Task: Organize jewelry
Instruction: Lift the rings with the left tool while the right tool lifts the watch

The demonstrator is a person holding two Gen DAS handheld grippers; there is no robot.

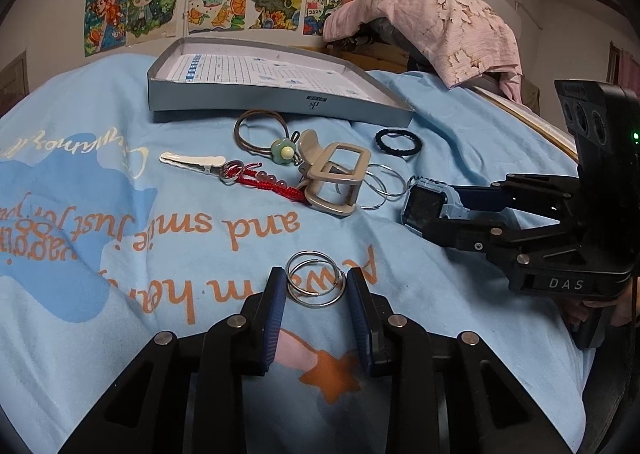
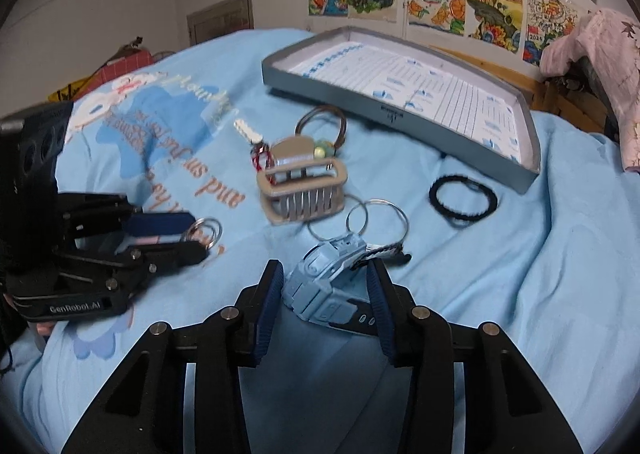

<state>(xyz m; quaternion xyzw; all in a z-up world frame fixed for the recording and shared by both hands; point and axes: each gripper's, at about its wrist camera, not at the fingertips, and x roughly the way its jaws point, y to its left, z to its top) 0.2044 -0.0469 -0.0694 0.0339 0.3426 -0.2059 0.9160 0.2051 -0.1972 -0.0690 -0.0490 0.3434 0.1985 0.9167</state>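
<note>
The left hand-held gripper is seen low over the bed, its two blue pads set either side of a pair of silver rings. The pads look to touch the rings' outer edges, so a light pinch is judged, though firm pressure cannot be confirmed. The rings lie flat between the pads, straight ahead of the fingers, overlapping each other.

The right hand-held gripper is placed around a light-blue watch. Its left pad is against the watch case; its right pad sits at the strap side, and contact there is not clear in the blur. The jaws are partly closed, with the watch between them. The watch's long axis is taken to run with the dark strap, roughly across the jaws, case tilted up.

Beyond both grippers, a beige hair claw, a red beaded cord, a white clip, a brown hair tie with a green flower, more silver hoops and a black hair tie are spread on the bed. The grey tray lies further off, past the pile, with a printed sheet inside.

The coming move is judged to turn on the tray lying forward of both grippers; the right one looks nearer its front edge.
</note>
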